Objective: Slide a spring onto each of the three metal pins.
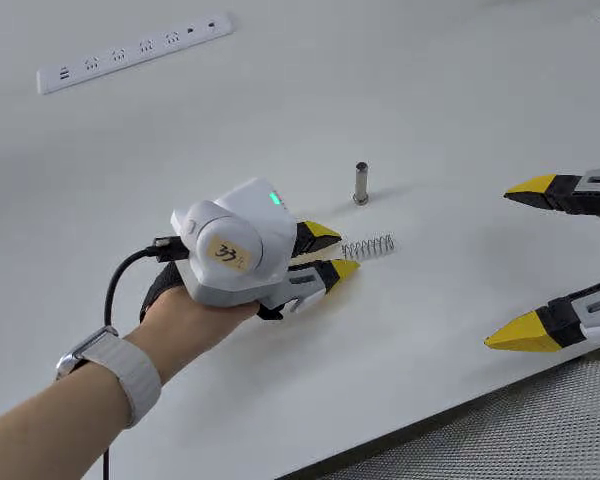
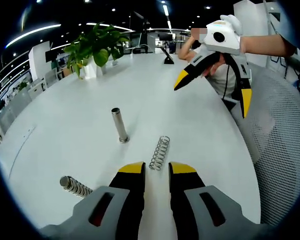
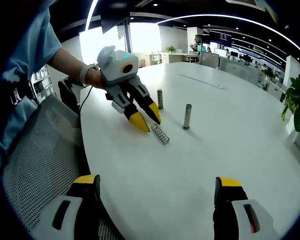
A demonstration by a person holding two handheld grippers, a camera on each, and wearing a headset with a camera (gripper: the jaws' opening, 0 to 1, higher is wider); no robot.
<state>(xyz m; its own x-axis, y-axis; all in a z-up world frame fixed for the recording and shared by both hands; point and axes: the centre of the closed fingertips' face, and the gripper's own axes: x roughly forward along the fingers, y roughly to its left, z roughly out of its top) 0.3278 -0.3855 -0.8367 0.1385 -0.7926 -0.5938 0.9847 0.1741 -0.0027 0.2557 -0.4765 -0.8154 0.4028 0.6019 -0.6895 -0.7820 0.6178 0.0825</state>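
A loose spring [image 1: 368,247] lies flat on the white table [image 1: 280,130], just ahead of my left gripper [image 1: 332,250]. That gripper is open by a narrow gap, and the spring's [image 2: 159,152] near end sits at the mouth of its yellow tips without being pinched. A bare metal pin [image 1: 361,183] stands upright a little beyond. Another pin [image 2: 75,186] wears a spring, low at the left of the left gripper view. My right gripper [image 1: 500,268] hovers at the right, jaws wide open and empty. From it I see the spring [image 3: 160,134], the bare pin [image 3: 187,116] and the sprung pin [image 3: 160,99].
A white power strip [image 1: 130,50] lies at the far left of the table. The table's front edge runs under the right gripper, with a grey mesh chair [image 1: 540,430] below it. A potted plant [image 2: 97,47] stands at the far end. A black cable [image 1: 115,290] trails from the left gripper.
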